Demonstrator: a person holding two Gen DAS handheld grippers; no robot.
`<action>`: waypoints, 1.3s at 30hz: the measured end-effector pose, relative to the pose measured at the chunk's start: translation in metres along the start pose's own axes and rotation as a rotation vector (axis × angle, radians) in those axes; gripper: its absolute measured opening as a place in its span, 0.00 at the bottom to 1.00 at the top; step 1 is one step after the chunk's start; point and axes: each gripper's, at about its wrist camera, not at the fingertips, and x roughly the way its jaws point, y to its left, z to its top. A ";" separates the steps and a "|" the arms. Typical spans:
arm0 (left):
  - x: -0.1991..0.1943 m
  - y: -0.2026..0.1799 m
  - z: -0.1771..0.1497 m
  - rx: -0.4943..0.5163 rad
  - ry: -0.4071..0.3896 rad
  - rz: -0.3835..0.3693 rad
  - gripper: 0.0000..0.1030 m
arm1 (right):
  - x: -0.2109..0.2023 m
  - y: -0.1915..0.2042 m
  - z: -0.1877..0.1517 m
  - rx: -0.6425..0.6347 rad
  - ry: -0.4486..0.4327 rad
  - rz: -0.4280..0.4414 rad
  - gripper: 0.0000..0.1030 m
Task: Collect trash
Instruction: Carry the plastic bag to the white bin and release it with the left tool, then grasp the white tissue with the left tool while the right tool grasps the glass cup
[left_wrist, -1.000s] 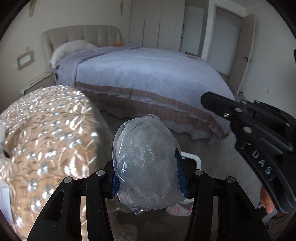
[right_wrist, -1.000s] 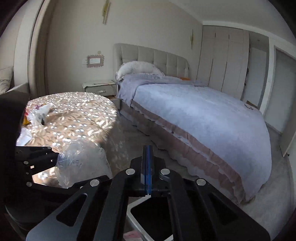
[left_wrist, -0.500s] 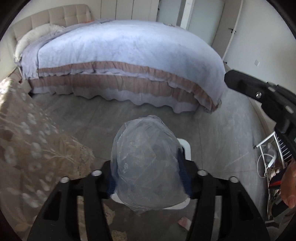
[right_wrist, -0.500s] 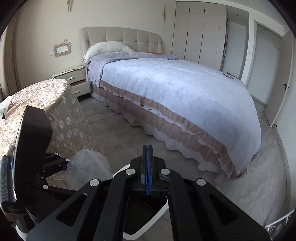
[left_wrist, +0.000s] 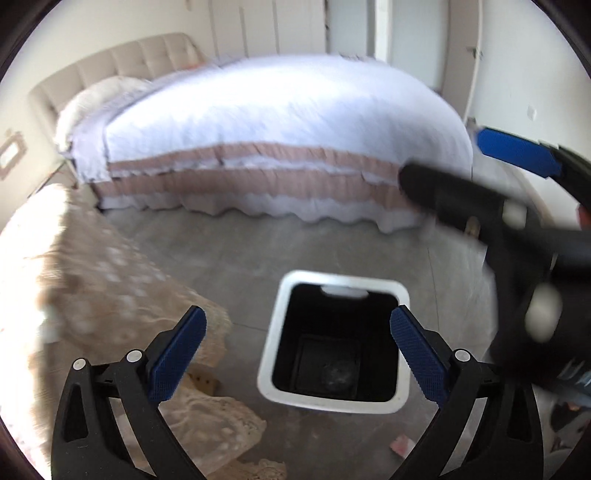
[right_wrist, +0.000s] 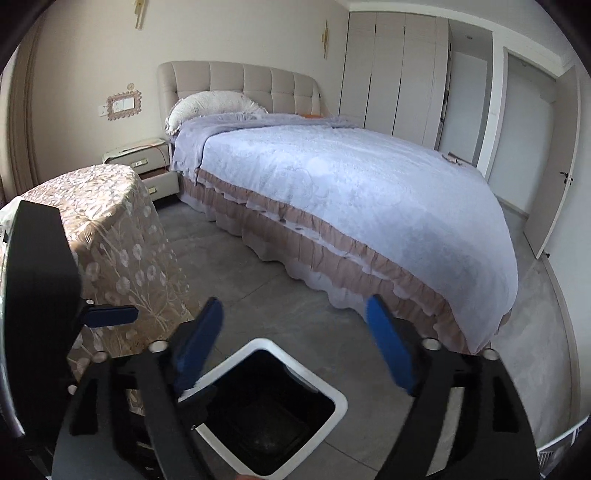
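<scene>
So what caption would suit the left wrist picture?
Left gripper opening, empty, above the white-rimmed bin, a clear bag inside.

A white rim (left_wrist: 334, 280) is seen around the bin's black inside. Beside the bin, a table (right_wrist: 110, 229) is draped in beige cloth patterned with pale flowers. Beyond the bin, a bed (right_wrist: 351, 177) is covered in pale lilac with dusty-pink frills; its headboard (right_wrist: 236, 85) is tufted beige. Blue pads (left_wrist: 177, 358) are borne on black fingers.

Crumpled clear plastic bag (left_wrist: 338, 373) lies inside white-rimmed black bin (left_wrist: 275, 354).
</scene>
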 end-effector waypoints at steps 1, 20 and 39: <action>-0.010 0.006 0.000 -0.018 -0.012 0.010 0.95 | -0.004 0.004 0.003 -0.012 -0.014 -0.001 0.90; -0.198 0.116 -0.085 -0.255 -0.210 0.451 0.95 | -0.101 0.118 0.054 -0.100 -0.226 0.252 0.96; -0.254 0.275 -0.221 -0.720 -0.072 0.537 0.95 | -0.119 0.287 0.063 -0.329 -0.219 0.487 0.96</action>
